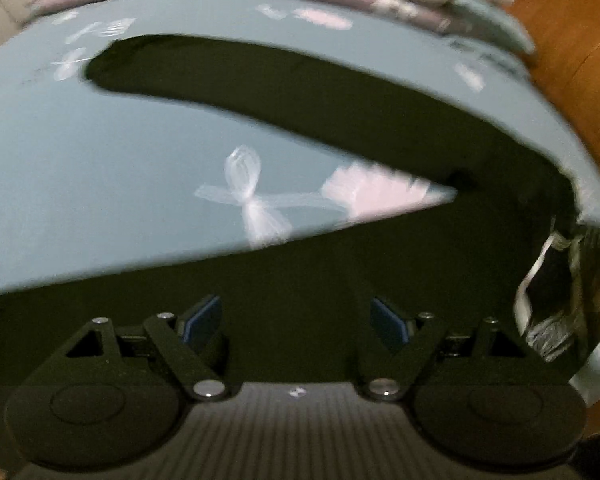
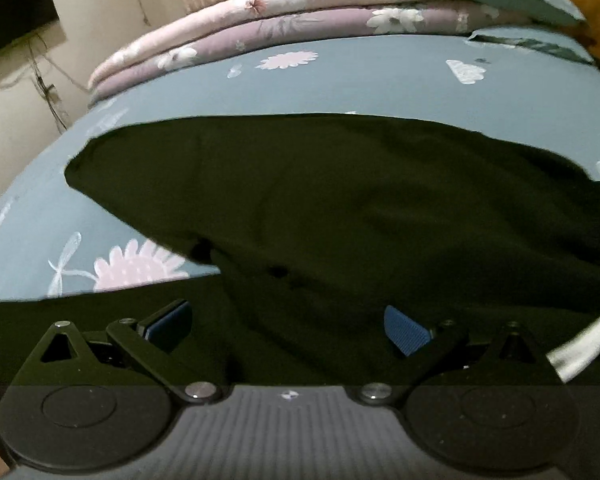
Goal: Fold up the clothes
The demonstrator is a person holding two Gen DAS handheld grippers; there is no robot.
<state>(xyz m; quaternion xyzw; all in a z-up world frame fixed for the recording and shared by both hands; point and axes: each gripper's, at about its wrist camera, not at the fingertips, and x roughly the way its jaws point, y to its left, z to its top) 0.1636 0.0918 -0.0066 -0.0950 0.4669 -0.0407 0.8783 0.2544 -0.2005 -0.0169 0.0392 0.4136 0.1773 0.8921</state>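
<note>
Right wrist: both tongs (image 2: 288, 326) (image 1: 296, 318) wide, empty, over dark garment (image 2: 340, 200); writing unreadable.

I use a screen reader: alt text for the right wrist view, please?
An open gripper with blue pads hovers over a dark garment spread on a blue flowered bedsheet. Folded pink quilts lie stacked at the far end.

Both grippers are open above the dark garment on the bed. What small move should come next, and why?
Probably lower the left gripper and right gripper onto the near edge of the dark green cloth garment and close them. Both are open and empty, and the garment lies spread, unfolded, on the blue-grey flowered bedsheet, so a grip must come before any fold.
</note>
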